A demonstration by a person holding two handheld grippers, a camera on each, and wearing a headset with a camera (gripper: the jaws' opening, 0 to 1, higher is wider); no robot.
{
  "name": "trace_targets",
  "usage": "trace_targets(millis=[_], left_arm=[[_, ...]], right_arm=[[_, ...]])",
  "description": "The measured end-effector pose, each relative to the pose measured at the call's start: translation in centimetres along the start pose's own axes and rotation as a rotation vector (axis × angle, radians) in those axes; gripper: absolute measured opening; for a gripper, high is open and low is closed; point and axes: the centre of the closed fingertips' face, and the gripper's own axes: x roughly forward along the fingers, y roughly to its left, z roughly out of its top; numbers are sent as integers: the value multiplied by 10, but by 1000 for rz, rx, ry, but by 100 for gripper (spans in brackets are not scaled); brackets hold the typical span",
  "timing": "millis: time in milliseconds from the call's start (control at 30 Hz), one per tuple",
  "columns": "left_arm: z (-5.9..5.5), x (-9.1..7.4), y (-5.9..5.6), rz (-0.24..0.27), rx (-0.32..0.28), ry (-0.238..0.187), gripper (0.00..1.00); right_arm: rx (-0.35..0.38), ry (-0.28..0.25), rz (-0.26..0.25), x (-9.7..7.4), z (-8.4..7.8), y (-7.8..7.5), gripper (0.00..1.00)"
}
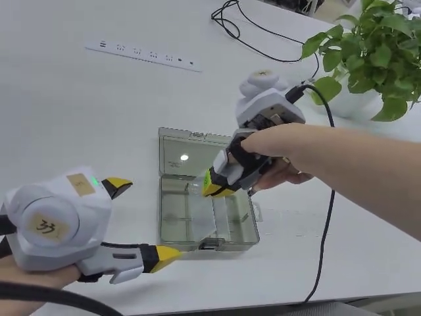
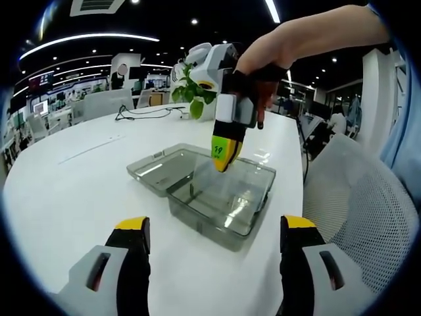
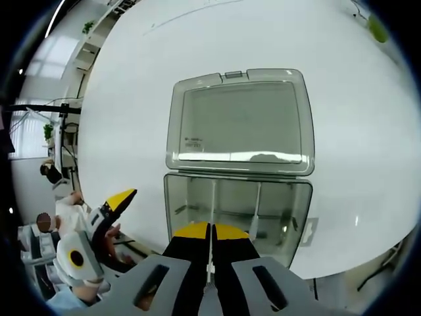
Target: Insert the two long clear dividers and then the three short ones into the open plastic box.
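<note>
The open plastic box (image 1: 162, 197) lies on the white surface (image 1: 79, 112), its lid folded flat behind it. Above the box, the right gripper (image 3: 210, 232) has its fingers pinched on a clear divider (image 3: 212, 197) that stands inside the box beside a second divider (image 3: 255, 205). Left of the box, the left gripper (image 1: 141, 220) hovers with its fingers spread.

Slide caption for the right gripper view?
Right gripper, shut on a clear divider, holds it edge-on over the open plastic box.
</note>
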Motion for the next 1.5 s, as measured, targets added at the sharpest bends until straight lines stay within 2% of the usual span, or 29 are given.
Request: trace_targets(millis=[533,933,1100,1500], left_arm=[[-3,-1,-2,0,-6,3,81],[-5,-2,-1,3,-15,6,80],[-3,-2,0,7,-10,4,80],[-3,-3,3,12,-9,14,80]], right_arm=[[-24,21,-33,5,-3,1,2],[-49,27,-44,4,-15,9,2],[-108,18,-71,8,-8,9,2],[-178,3,-101,18,-20,17,3]])
